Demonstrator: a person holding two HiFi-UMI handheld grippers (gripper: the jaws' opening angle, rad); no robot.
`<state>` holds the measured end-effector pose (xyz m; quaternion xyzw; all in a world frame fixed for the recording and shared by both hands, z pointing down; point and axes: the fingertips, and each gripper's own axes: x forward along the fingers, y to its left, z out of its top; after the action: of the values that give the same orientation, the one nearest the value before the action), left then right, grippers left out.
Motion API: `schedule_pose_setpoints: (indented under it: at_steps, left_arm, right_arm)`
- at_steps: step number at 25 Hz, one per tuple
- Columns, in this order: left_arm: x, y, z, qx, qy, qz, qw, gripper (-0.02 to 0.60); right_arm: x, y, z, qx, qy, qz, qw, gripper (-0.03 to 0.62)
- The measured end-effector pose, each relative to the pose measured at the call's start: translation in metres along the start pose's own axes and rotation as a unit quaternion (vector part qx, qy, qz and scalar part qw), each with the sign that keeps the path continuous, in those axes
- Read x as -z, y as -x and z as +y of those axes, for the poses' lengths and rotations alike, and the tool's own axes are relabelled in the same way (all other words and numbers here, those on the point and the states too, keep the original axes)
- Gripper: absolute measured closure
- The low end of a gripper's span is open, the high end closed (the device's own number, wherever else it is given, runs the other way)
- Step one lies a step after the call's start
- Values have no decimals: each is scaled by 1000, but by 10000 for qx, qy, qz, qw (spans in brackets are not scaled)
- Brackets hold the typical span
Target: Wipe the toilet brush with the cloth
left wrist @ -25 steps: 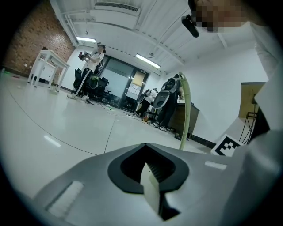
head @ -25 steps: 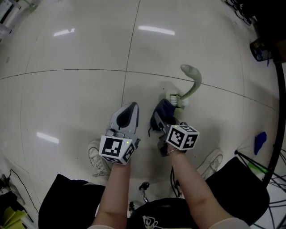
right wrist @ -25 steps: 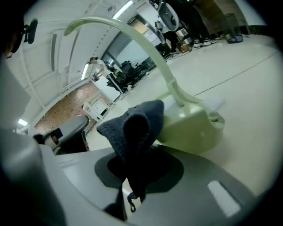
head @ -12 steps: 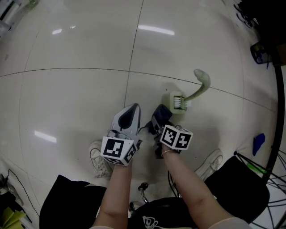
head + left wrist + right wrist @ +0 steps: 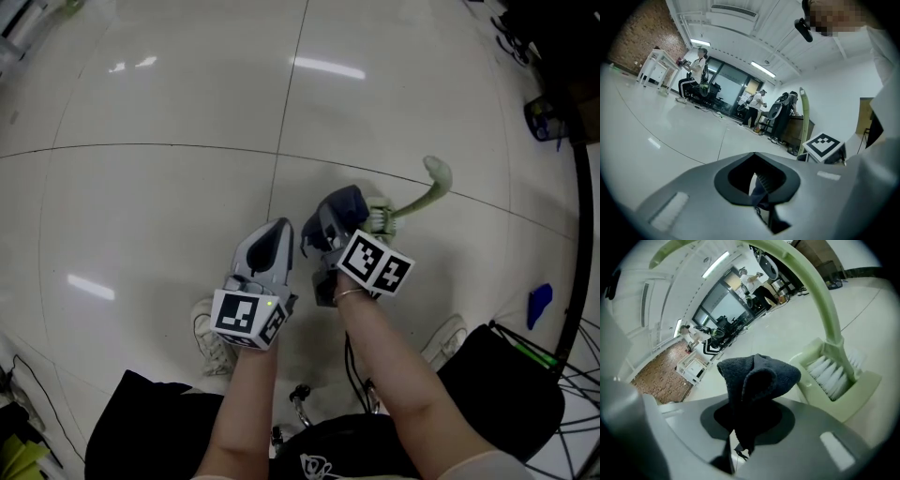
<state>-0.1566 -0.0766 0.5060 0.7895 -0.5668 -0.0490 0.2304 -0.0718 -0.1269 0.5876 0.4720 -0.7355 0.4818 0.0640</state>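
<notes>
While the right gripper (image 5: 330, 228) pinches the dark cloth (image 5: 343, 202) just beside the toilet brush (image 5: 380, 218) on the floor, its handle curving away rightward, the left gripper (image 5: 273, 232), jaws together, waits farther off.

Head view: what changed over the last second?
The right gripper, shut on the cloth, moved forward and carried the cloth up beside the brush head, where before it hung short of it. Nothing was taken hold of or let go. The left gripper stayed where it was, jaws together, and the brush stayed on the floor.
</notes>
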Motion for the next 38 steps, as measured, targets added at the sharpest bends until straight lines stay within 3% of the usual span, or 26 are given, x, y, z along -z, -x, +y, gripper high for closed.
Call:
schedule_pose_setpoints:
  at_steps: [14,17,22,26,30,32,35,38]
  left_arm:
    - [13,5,13,-65,78,166,9998,575]
    - [12,3,13,-55,59,164,9998,575]
    - [-14,-5,1,-40,11,-41,10000,575]
    - [-73,-26,-33,213,-142,-579,9980,575]
    - [-139,-37,-88,558,-413,-1139,9911,575]
    - [-169,-38,-110,608,-589,-1401,9865,575]
    - [-206,-44,-131,649,-731,-1599,9823,575]
    - [-216,-56,-149,860,-784,-1189,9861,575]
  right_arm:
    - [64,3,-52,563,-555,458,9958,525]
    - [71,11,-54,570,-192,561,9966,525]
    - [52,46,-16,107,1222,310,9920,525]
    - [-3,91,36,-421,2309,-519,9707,525]
    - [-59,152,81,-675,3461,-1532,9232,525]
    - [-85,183,100,-718,3698,-1979,9049,525]
    - [-128,215,119,-751,3489,-2461,9011,525]
    - [-173,231,129,-749,3291,-2664,9028,525]
